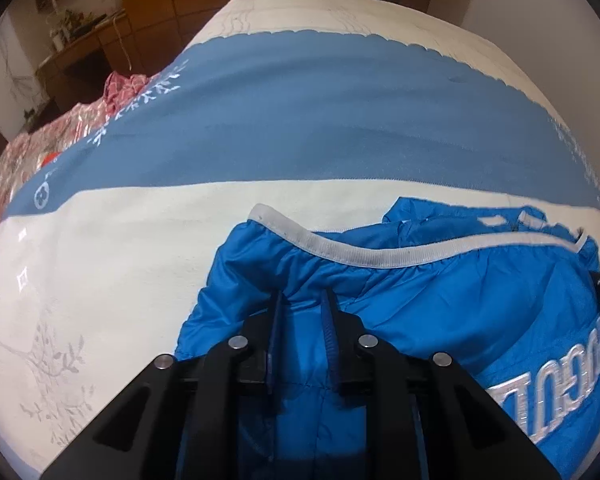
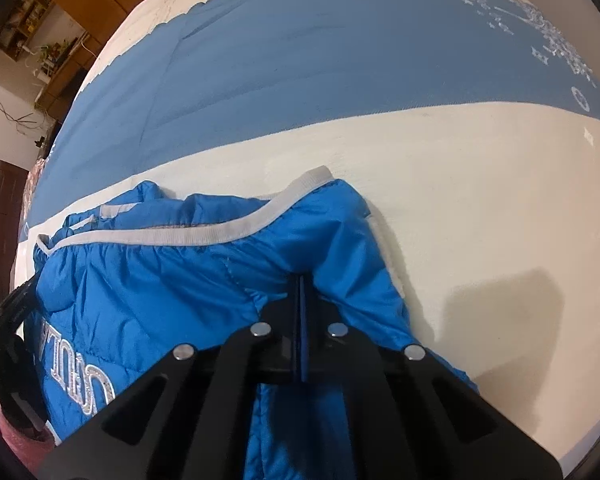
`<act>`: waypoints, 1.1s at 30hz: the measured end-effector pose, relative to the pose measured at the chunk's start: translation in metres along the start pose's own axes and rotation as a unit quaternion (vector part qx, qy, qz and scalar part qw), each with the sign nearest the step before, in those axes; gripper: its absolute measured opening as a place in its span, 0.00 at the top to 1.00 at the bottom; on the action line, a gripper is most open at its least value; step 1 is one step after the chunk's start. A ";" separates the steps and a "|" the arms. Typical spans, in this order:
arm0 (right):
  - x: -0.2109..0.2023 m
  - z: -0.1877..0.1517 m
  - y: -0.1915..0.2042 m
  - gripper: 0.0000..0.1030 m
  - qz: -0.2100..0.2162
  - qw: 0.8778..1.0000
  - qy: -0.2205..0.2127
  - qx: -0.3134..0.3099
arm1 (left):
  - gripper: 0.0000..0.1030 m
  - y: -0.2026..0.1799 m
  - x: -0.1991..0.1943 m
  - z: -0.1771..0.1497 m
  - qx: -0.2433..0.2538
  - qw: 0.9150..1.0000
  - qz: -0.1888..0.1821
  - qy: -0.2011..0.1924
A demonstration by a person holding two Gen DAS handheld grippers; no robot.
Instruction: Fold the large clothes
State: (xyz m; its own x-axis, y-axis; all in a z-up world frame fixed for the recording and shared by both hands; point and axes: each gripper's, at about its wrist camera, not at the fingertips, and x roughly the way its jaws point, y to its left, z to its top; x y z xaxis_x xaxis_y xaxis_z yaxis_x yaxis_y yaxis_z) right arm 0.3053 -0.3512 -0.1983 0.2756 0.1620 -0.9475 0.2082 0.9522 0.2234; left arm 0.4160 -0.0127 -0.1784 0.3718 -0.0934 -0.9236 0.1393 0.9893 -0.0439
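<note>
A bright blue padded jacket (image 1: 440, 292) with a grey ribbed hem and white embroidered lettering lies on the bed, its hem edge toward the far side. My left gripper (image 1: 302, 296) sits on the jacket's left part, its jaws a little apart with a fold of blue fabric between them. In the right wrist view the same jacket (image 2: 160, 280) fills the lower left. My right gripper (image 2: 302, 280) is shut on the jacket fabric near its right corner. The left gripper's black body (image 2: 4, 332) shows at the far left edge.
The bed cover (image 1: 112, 264) is cream with a wide blue band (image 1: 300, 132) across it and white snowflake patterns. A red patterned cloth (image 1: 120, 84) lies at the bed's far left. Wooden cabinets and shelves (image 1: 100, 20) stand beyond the bed.
</note>
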 end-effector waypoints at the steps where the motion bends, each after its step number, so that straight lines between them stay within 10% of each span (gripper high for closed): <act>1: -0.008 -0.005 0.000 0.98 0.007 1.000 -0.005 0.002 | 0.80 0.004 -0.006 0.000 -0.016 1.000 -0.006 0.000; 10: -0.070 -0.085 0.041 0.94 0.036 0.997 -0.039 -0.055 | 0.79 -0.034 -0.091 -0.058 0.010 0.997 -0.019 -0.068; 23: -0.013 -0.122 0.072 0.99 -0.034 0.997 -0.048 -0.049 | 0.75 -0.074 -0.044 -0.102 0.040 0.998 -0.017 -0.039; 33: -0.057 -0.154 0.084 0.92 -0.015 0.996 -0.068 -0.055 | 0.74 -0.063 -0.082 -0.122 0.012 0.998 -0.028 -0.053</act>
State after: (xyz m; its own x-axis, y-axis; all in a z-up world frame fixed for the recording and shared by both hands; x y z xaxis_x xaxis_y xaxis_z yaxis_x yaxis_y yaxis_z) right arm 0.1629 -0.2404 -0.1604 0.3971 0.1028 -0.9120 0.1171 0.9799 0.1615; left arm 0.2648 -0.0534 -0.1461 0.4579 -0.1603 -0.8744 0.1835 0.9795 -0.0835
